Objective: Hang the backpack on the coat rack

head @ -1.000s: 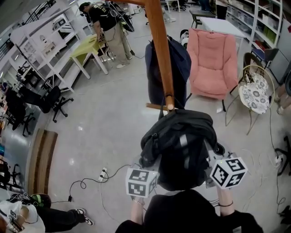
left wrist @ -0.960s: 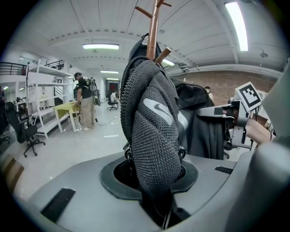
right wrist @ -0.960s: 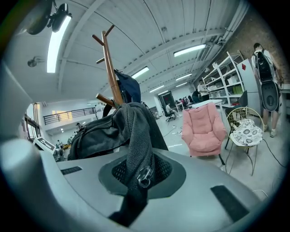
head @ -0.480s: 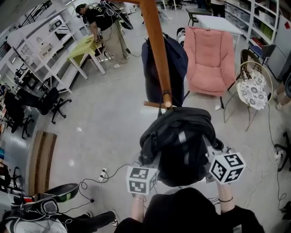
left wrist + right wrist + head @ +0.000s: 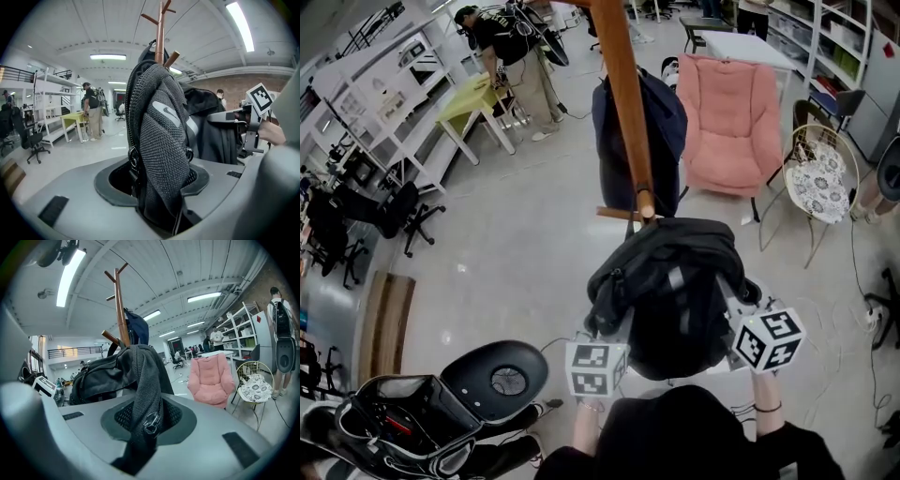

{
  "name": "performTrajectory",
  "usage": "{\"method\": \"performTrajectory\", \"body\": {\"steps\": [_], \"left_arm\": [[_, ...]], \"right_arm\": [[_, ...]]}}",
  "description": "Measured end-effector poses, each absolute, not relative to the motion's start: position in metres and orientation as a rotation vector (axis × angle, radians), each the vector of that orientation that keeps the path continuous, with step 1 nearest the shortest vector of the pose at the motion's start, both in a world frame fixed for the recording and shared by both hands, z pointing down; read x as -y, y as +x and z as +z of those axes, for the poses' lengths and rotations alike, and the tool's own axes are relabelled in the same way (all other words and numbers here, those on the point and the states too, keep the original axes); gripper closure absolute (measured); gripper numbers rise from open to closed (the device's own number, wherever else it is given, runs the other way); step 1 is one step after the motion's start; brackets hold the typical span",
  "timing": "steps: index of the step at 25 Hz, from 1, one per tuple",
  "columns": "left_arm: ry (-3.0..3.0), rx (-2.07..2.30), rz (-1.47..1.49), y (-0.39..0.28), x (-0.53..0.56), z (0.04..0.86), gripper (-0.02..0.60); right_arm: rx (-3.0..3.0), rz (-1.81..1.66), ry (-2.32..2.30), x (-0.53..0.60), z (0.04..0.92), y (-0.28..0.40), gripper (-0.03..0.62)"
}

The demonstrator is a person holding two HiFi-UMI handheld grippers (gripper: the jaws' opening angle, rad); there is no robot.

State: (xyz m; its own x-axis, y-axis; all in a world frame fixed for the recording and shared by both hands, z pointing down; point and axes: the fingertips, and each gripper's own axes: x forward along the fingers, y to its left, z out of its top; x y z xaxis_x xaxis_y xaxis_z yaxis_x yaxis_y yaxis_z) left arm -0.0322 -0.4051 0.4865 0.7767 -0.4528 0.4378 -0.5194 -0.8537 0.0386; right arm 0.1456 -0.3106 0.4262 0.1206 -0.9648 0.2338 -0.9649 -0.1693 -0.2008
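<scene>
The black backpack point(image 5: 675, 291) hangs up against the wooden coat rack point(image 5: 623, 103), its top at the low peg point(image 5: 647, 216). My left gripper point(image 5: 614, 330) is under the bag's left side. In the left gripper view a mesh strap point(image 5: 161, 154) lies between the jaws of the left gripper point(image 5: 159, 187), which are opening, with a dark gap beside it. My right gripper point(image 5: 733, 305) is at the bag's right side. It point(image 5: 145, 427) is shut on a mesh strap with a buckle point(image 5: 151, 420).
A navy jacket point(image 5: 642, 141) hangs on the far side of the rack. A pink chair point(image 5: 736, 122) and a round wire chair point(image 5: 820, 183) stand to the right. A person point(image 5: 511, 42) works at a yellow-green table point(image 5: 478, 94). A black open case point(image 5: 441, 403) is at lower left.
A black case with a round lid has come into the lower left of the head view. Backpack and both grippers have hardly shifted.
</scene>
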Motion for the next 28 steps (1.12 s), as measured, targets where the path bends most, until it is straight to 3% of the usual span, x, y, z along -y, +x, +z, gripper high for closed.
{"method": "performTrajectory", "body": {"steps": [8, 12, 19, 23, 28], "left_arm": [[2.843, 0.819, 0.604, -0.035, 0.410, 0.479, 0.320], [2.869, 0.847, 0.569, -0.042, 0.410, 0.471, 0.289], [2.912, 0.851, 0.480, -0.058, 0.402, 0.446, 0.288], [2.926, 0.871, 0.434, -0.068, 0.397, 0.431, 0.294], [2.940, 0.910, 0.411, -0.078, 0.388, 0.426, 0.362]], "right_arm": [[2.046, 0.452, 2.431, 0.310, 0.417, 0.144, 0.436], [2.023, 0.372, 2.457, 0.300, 0.408, 0.144, 0.411], [2.035, 0.246, 2.518, 0.273, 0.385, 0.141, 0.419], [2.037, 0.216, 2.538, 0.263, 0.375, 0.142, 0.467], [2.022, 0.198, 2.541, 0.254, 0.376, 0.143, 0.521]]}}
